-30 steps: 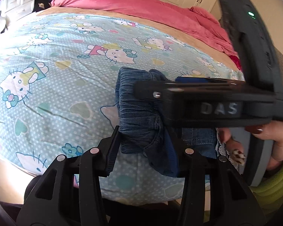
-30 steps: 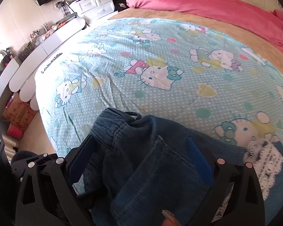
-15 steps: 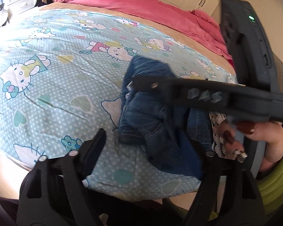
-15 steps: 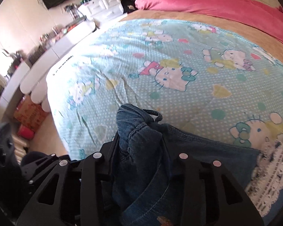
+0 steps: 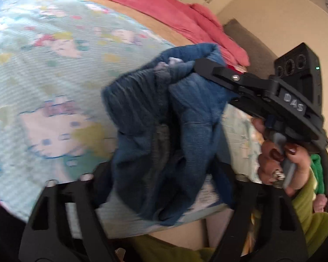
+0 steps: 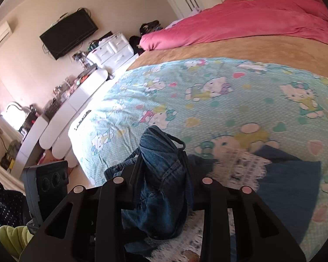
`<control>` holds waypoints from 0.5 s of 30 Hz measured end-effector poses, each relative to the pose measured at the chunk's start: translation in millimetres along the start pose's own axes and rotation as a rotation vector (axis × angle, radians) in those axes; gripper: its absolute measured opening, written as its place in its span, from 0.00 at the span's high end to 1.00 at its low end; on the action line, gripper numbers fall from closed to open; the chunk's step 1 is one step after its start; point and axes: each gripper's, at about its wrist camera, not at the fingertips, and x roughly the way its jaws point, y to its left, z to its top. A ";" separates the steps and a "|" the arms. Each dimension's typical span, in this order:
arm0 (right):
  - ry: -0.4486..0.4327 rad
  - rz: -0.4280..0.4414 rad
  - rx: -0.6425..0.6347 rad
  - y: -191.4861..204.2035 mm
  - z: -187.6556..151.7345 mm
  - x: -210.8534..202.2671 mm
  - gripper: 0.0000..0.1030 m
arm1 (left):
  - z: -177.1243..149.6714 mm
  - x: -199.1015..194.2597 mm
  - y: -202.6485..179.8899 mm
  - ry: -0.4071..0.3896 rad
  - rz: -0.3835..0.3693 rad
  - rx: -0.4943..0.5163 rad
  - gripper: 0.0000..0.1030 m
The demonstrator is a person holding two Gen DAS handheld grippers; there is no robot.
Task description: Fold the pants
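- Right now the pants (image 5: 164, 126), dark blue denim, hang bunched in the air over the near edge of the bed, lifted off the sheet (image 5: 43, 69)
- the right gripper (image 6: 164, 174) is clamped on a gathered fold of the pants near the waistband, with cloth bulging up between its fingers (image 6: 135, 170) and a small loop sticking out at the top
- in the left wrist view the same right gripper (image 5: 199, 67) reaches in from the right and its tip bites into the top of the bundle; a hand (image 5: 280, 159) with dark red nails squeezes its handle
- the left gripper (image 5: 164, 187) has the pants hanging between its spread fingers (image 5: 94, 179); I cannot tell whether it grips the cloth, because the fabric hides the inner faces and the view is blurred
- a white lace piece (image 6: 240, 163) lies on the sheet just right of the right gripper
- a pink blanket (image 6: 251, 15) lies at the far end of the bed
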 end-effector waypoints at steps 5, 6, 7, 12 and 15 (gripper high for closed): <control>-0.090 -0.026 0.084 -38.5 -10.7 -44.9 0.26 | 1.2 12.3 -45.4 0.012 -0.041 0.113 0.40; -0.102 -0.048 0.098 -45.2 -13.6 -51.1 0.25 | -3.4 18.1 -59.8 0.025 -0.043 0.160 0.40; -0.105 -0.075 0.111 -54.7 -19.7 -58.1 0.25 | -6.8 22.2 -68.1 0.038 -0.045 0.191 0.40; -0.060 -0.133 0.182 -83.7 -54.1 -67.7 0.22 | -35.6 47.5 -104.8 0.125 -0.035 0.346 0.28; -0.041 -0.139 0.199 -83.7 -67.7 -65.9 0.17 | -47.2 58.9 -114.3 0.134 0.039 0.415 0.26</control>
